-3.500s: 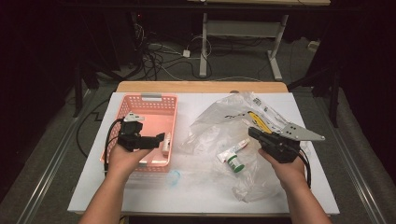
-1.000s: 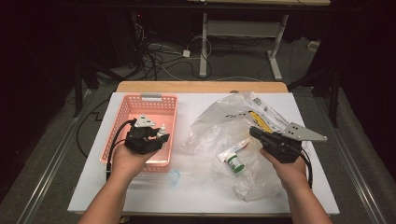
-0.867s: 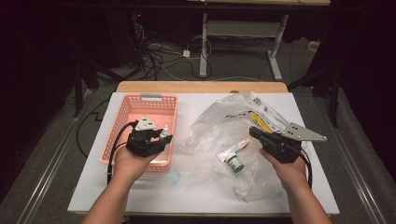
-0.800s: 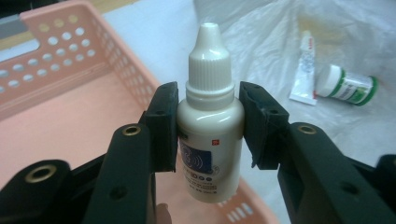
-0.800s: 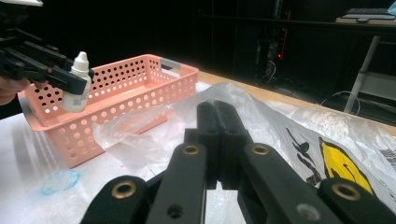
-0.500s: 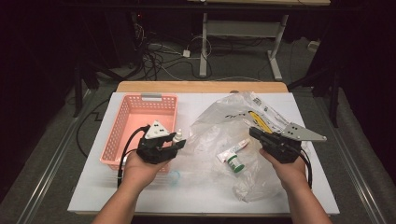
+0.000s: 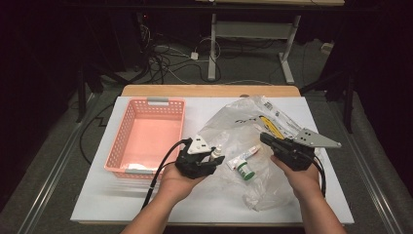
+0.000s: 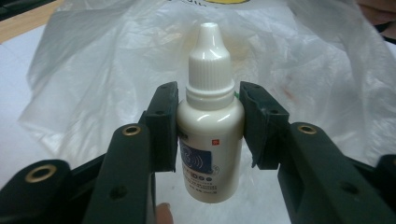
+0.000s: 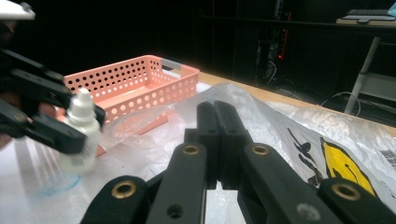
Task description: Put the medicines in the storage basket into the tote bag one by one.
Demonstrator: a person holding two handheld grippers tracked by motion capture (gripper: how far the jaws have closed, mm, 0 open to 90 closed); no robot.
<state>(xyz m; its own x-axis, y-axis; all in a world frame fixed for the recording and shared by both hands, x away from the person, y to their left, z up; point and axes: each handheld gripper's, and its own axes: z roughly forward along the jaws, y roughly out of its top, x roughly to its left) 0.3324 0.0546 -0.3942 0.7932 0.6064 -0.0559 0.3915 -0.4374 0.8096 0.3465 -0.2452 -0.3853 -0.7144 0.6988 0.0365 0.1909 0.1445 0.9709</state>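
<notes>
Carried away from the pink perforated plastic basket (image 7: 146, 136), my left gripper (image 7: 214, 157) now hangs over the crumpled clear plastic bag (image 7: 238, 131).

It pinches an upright small white dropper bottle (image 8: 210, 116); my right gripper (image 9: 217, 126) is pressed together, empty.

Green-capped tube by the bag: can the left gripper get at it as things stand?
Probably not yet. The left gripper is shut on the white dropper bottle, so its jaws are occupied. The green-capped tube lies close beside it on the plastic bag, seemingly uncovered.
</notes>
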